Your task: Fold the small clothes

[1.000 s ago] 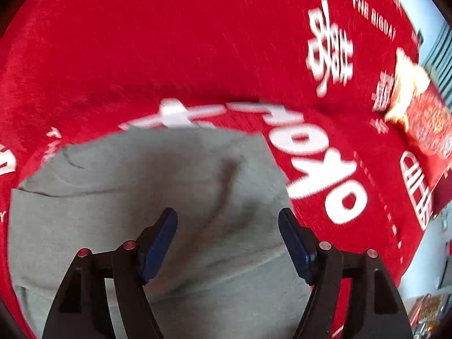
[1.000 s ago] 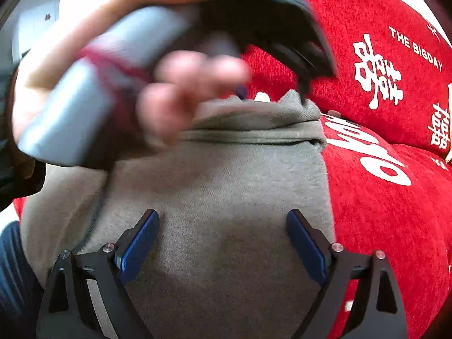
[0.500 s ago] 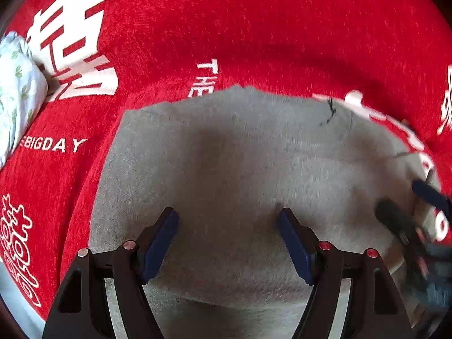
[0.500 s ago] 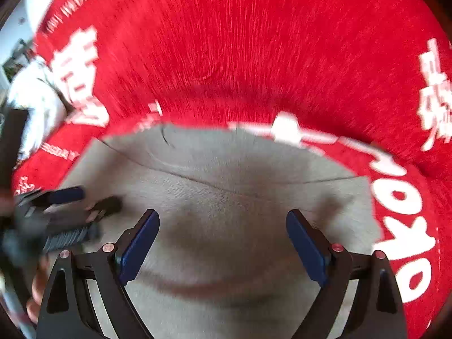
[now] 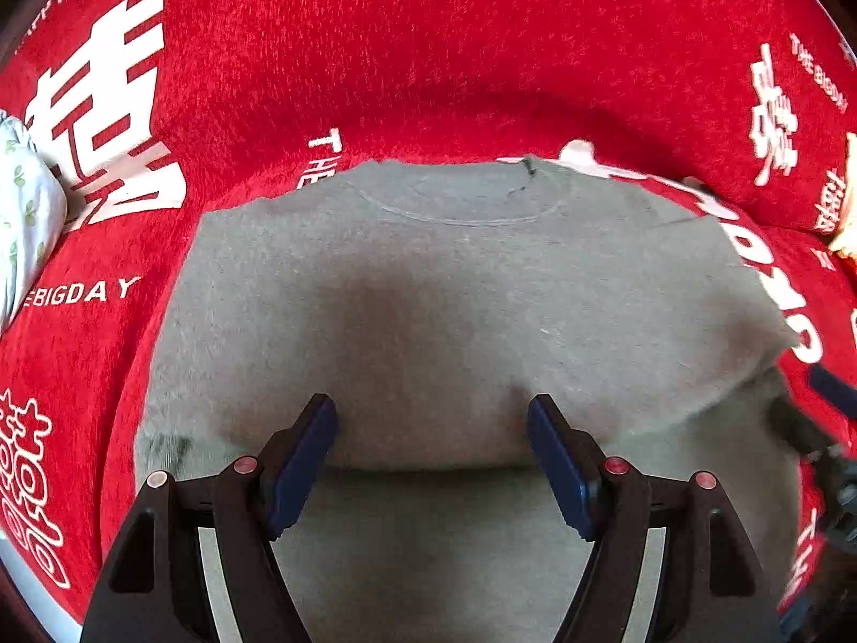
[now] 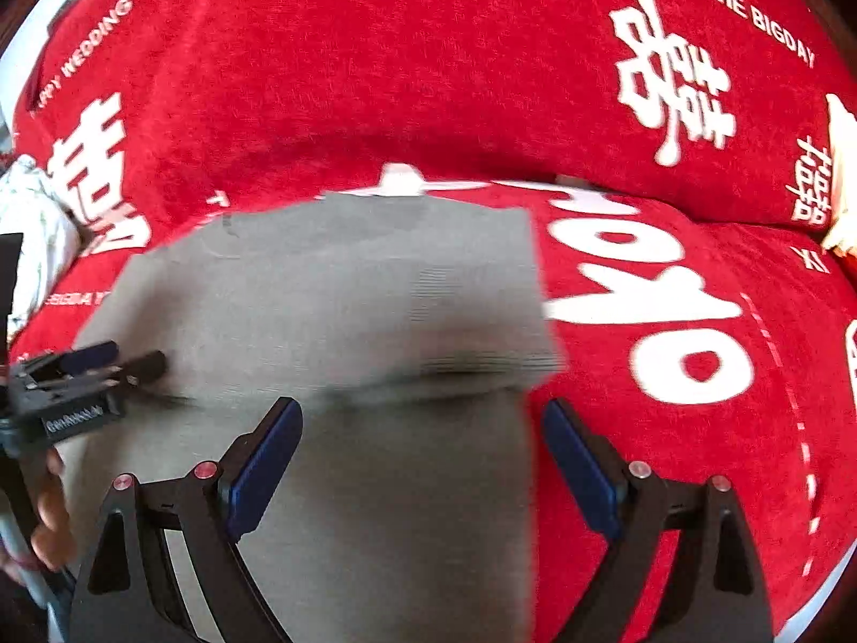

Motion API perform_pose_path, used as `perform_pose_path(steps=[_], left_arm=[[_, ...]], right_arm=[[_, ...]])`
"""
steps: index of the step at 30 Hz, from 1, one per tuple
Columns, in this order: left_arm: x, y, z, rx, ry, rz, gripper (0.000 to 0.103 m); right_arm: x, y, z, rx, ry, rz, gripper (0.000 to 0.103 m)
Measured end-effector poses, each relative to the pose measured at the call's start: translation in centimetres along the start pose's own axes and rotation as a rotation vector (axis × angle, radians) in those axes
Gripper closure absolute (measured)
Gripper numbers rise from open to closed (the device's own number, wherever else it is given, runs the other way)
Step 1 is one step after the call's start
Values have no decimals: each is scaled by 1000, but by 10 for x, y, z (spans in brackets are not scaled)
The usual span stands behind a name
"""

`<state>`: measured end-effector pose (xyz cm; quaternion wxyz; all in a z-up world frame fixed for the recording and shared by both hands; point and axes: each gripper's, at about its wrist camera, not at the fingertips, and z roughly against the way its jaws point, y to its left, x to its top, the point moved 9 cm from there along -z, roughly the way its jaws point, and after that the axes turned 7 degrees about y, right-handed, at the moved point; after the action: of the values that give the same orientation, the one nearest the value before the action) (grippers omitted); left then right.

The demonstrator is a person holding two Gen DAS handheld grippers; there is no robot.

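A grey fleece garment lies flat on a red sofa cover, neckline at the far side. It also shows in the right wrist view, with a fold line across it just ahead of the fingers. My left gripper is open and empty, low over the garment's near part. My right gripper is open and empty over the garment's right edge. The left gripper shows at the left of the right wrist view. The right gripper shows blurred at the right edge of the left wrist view.
The red sofa cover with white lettering spreads all round, its back rising behind the garment. A white leaf-patterned cloth lies at the far left. A yellowish cushion sits at the far right.
Both views have swung round and settled facing the sofa back. The left gripper, which was across the right view a second ago, now sits at the left beside the right one. Both stay open.
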<state>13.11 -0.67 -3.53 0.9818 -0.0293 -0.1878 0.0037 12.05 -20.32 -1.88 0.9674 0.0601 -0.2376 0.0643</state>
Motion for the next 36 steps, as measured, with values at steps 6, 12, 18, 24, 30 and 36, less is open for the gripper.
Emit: perform_pose_path(steps=[6,12,18,24,30,36], left_arm=[[-46,9,1,28,15,-36,27],[-76,17,13,20,-55,-18,14],[-101,17,25,10,-88,-29,14],[-129,16,36,14,-106,-46,14],[-161,17,43,8,-104,-44,5],[-200,10,45,31,-99,-104,1]], right_arm=[[-36,35,-30,-74,86,75,9],[-57,36,-14,-116,7,35,0],[-80,39,2,-121,-10,36,0],[-104,42,15,-114,-40,54,0],[-132,42,30,-115,-60,73,0],[-163,42,47,-112,-101,78,0]])
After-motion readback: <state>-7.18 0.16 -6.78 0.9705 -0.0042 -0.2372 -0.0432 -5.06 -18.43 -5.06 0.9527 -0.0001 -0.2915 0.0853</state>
